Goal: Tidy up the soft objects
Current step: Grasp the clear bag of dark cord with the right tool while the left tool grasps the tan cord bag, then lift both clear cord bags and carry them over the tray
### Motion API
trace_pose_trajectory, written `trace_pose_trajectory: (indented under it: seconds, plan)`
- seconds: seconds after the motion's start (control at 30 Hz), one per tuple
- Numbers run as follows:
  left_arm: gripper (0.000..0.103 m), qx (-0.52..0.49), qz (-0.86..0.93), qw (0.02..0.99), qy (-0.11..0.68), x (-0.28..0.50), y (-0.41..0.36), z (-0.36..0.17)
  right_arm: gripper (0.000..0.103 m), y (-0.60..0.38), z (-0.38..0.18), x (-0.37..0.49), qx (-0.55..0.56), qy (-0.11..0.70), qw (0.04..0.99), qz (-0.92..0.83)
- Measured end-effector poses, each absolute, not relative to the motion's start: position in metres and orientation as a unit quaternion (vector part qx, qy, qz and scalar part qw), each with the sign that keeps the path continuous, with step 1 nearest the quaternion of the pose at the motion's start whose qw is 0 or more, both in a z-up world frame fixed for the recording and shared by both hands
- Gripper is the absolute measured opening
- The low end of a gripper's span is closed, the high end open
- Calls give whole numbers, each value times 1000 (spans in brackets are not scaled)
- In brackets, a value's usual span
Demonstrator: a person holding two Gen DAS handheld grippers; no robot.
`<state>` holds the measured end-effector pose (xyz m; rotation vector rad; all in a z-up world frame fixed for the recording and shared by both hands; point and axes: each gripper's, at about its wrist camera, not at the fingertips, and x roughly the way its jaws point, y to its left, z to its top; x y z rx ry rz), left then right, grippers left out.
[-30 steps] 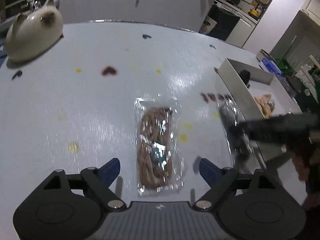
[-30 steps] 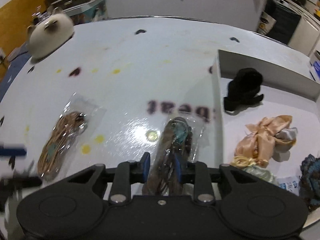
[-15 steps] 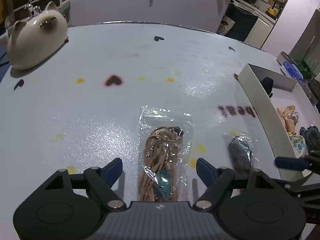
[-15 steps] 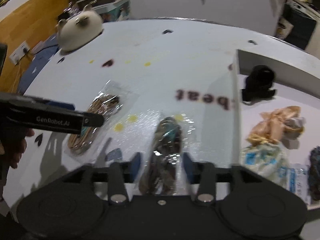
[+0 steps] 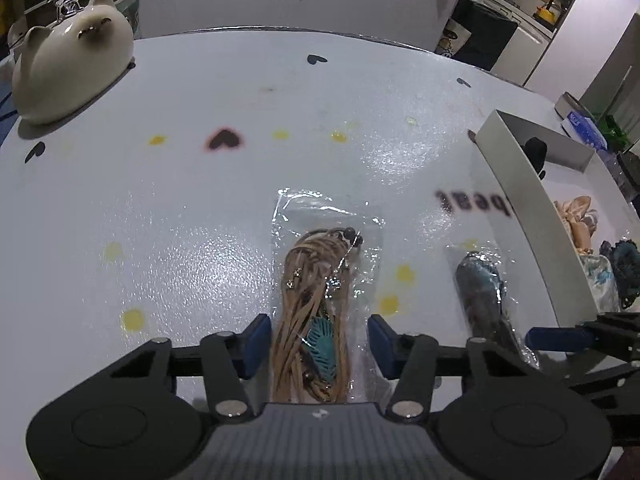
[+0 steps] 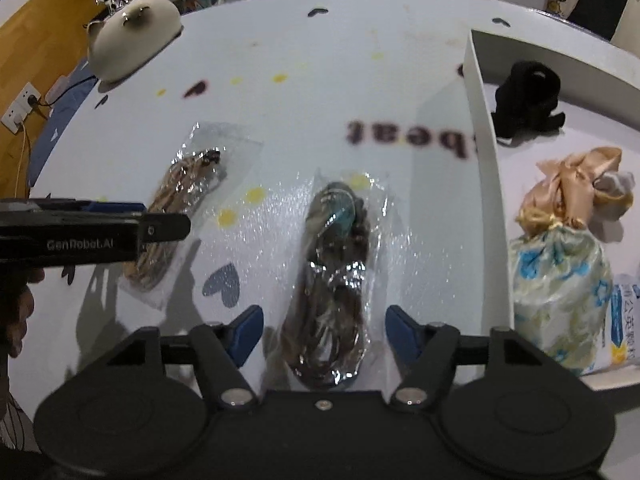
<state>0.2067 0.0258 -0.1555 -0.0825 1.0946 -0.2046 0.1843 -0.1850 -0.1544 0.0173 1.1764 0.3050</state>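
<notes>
Released, the dark pouch (image 6: pixel 332 280) lies between the half-open right gripper (image 6: pixel 324 330) — left gripper (image 5: pixel 318 344) closing around the tan pouch (image 5: pixel 316 312).

My view takes in a glossy white table (image 5: pixel 180 208) dotted with yellow spots and black hearts, one heart ringed in pink. A clear bag (image 5: pixel 316 300) shows tan cords with a teal leaf; the second clear bag (image 6: pixel 336 280) shows dark brown cords with a teal piece. The cream cat figure (image 5: pixel 68 68) near the far left edge has brown ear patches. In the white box (image 6: pixel 484 160) I see a black item (image 6: pixel 524 100), peach satin (image 6: pixel 576 180), and a pale pouch with blue flowers (image 6: pixel 560 292).
</notes>
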Motion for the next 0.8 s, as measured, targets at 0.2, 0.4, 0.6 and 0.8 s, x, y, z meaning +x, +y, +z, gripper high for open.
trace_pose_trajectory:
  seconds: [0.2, 0.4, 0.6, 0.8]
  plan:
    - [36, -57, -95, 853, 510, 201, 27, -148, 36, -188, -151, 183, 5, 540, 829, 145]
    - [33, -70, -87, 861, 496, 193, 27, -137, 27, -193, -140, 175, 1, 517, 842, 156]
    - [33, -84, -73, 874, 473, 182, 25, -117, 27, -204, -117, 171, -3, 475, 864, 169]
    - [33, -94, -66, 888, 445, 175, 3, -90, 27, -234, -91, 171, 6, 440, 881, 173]
